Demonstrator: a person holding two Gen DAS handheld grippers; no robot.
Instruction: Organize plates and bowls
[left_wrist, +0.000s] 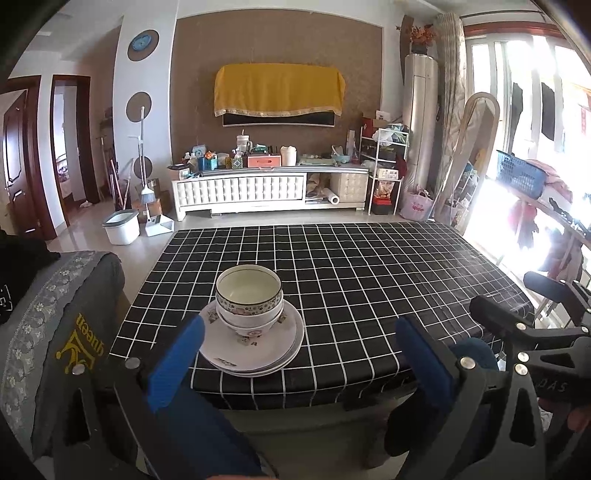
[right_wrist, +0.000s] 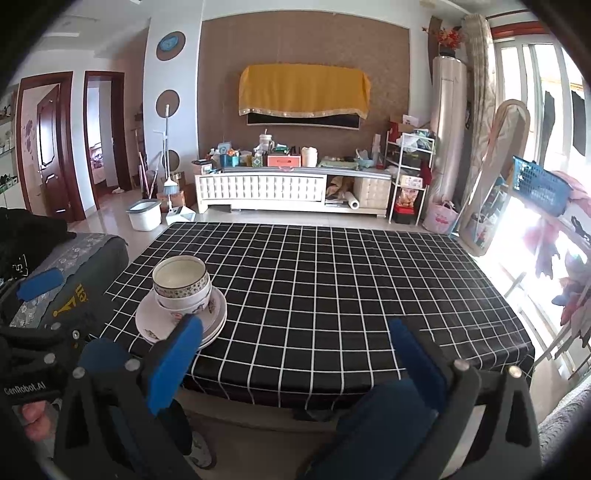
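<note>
- The stack of plates (left_wrist: 255, 350) is sitting on the black checked tablecloth (left_wrist: 351, 280), lower centre-left of the left wrist view, near the cloth's front edge.
- Two nested bowls (left_wrist: 248, 299) are resting upright on top of those plates, the upper one showing a patterned band under its rim.
- The left gripper (left_wrist: 299, 354) is hanging spread wide and grasping nothing; its blue pads are framing the bottom of the frame.
- The left-hand blue pad (left_wrist: 177, 365) is overlapping the plates' left rim in the picture, though whether it is touching cannot be told; the stack is lying just inside that finger, well left of the midline between the pads.
- In the right wrist view the same plates (right_wrist: 147, 325) and bowls (right_wrist: 181, 284) are showing at left of centre, just above that gripper's left pad (right_wrist: 177, 362).
- The right gripper (right_wrist: 295, 354) is also released, empty, its fingers gaping over bare cloth, with the stack lying off beyond its left finger.
- The other tool's blue pad (right_wrist: 40, 282) is peeking in at the left edge, beside a grey embroidered cover (right_wrist: 74, 266).
</note>
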